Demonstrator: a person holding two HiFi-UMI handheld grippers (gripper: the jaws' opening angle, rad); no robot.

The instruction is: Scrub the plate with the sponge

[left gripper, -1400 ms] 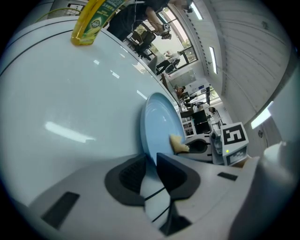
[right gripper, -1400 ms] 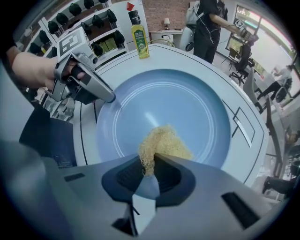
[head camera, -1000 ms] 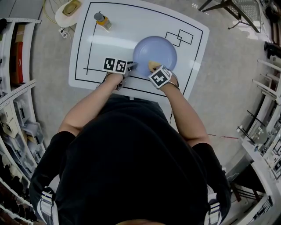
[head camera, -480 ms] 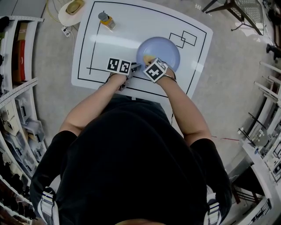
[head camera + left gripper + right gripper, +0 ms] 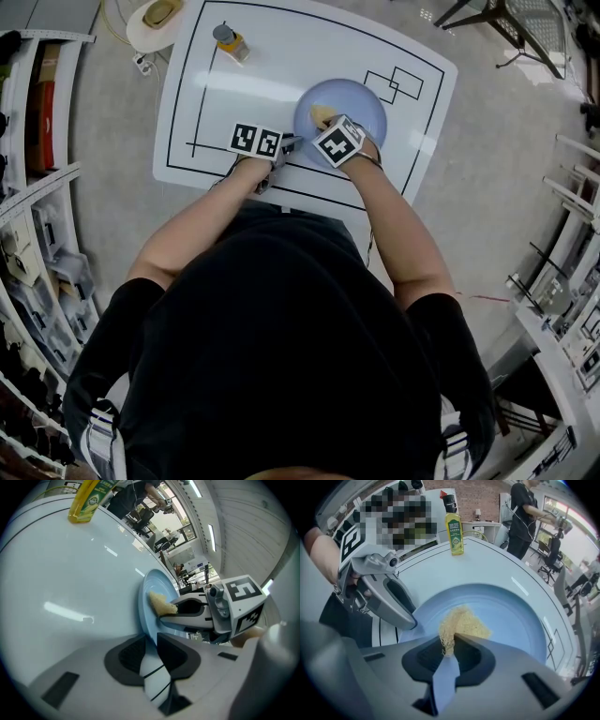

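On round blue plate [image 5: 363, 101], fibrous sponge [image 5: 322, 114].

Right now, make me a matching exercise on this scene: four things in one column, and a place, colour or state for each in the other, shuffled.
Column one:
1. sponge
2. plate
3. bottle
4. left gripper

Column two:
A. stands near a far corner of the table
B. light blue
C. pinched in the right gripper
D. clamped on the plate's rim

Pairs: 1-C, 2-B, 3-A, 4-D
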